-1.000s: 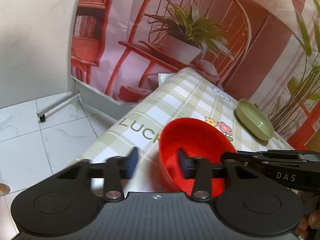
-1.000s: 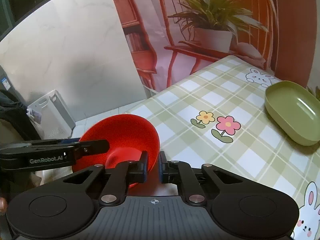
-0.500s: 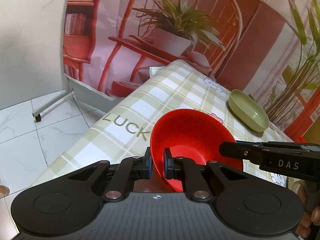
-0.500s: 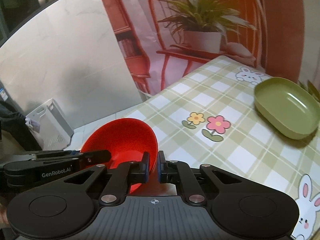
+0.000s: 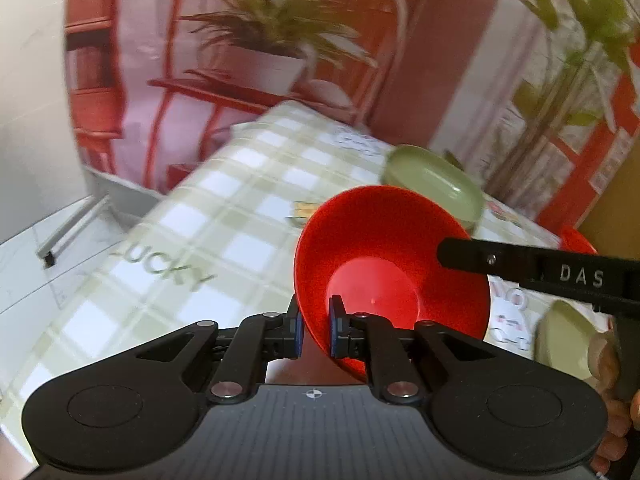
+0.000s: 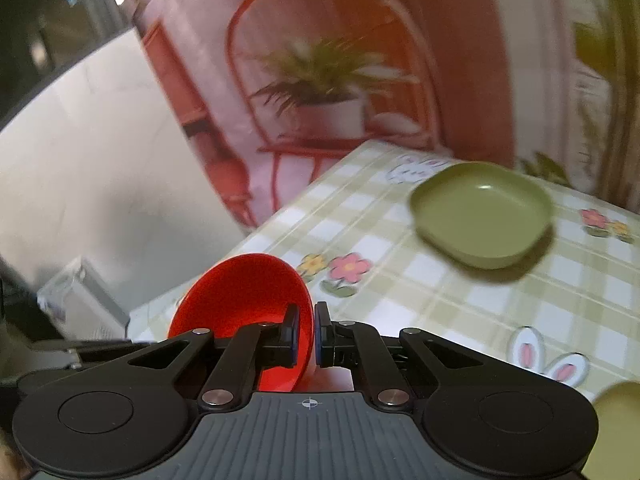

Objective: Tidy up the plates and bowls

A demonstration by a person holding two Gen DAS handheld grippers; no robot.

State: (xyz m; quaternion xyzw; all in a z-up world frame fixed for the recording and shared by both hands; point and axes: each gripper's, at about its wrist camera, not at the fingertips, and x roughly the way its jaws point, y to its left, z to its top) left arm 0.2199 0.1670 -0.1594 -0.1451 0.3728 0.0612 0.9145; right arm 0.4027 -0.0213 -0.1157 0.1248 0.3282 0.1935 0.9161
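The table (image 6: pixel 440 300) is sliding under both cameras; the green dish (image 6: pixel 482 214) is drawing nearer than a second ago; the red bowl (image 5: pixel 384 276) is riding tilted above the near edge; the left gripper (image 5: pixel 316 330), lately open, and the right gripper (image 6: pixel 306 336) are both pinching its rim, carrying it dishward, likely to sort.

— Left gripper (image 5: pixel 316 330)? 
— Seen at lower centre, jaws clamped on a red bowl (image 5: pixel 384 280) rim.
— Right gripper (image 6: pixel 305 336)? 
— Likewise clamped, opposite rim, lower centre.
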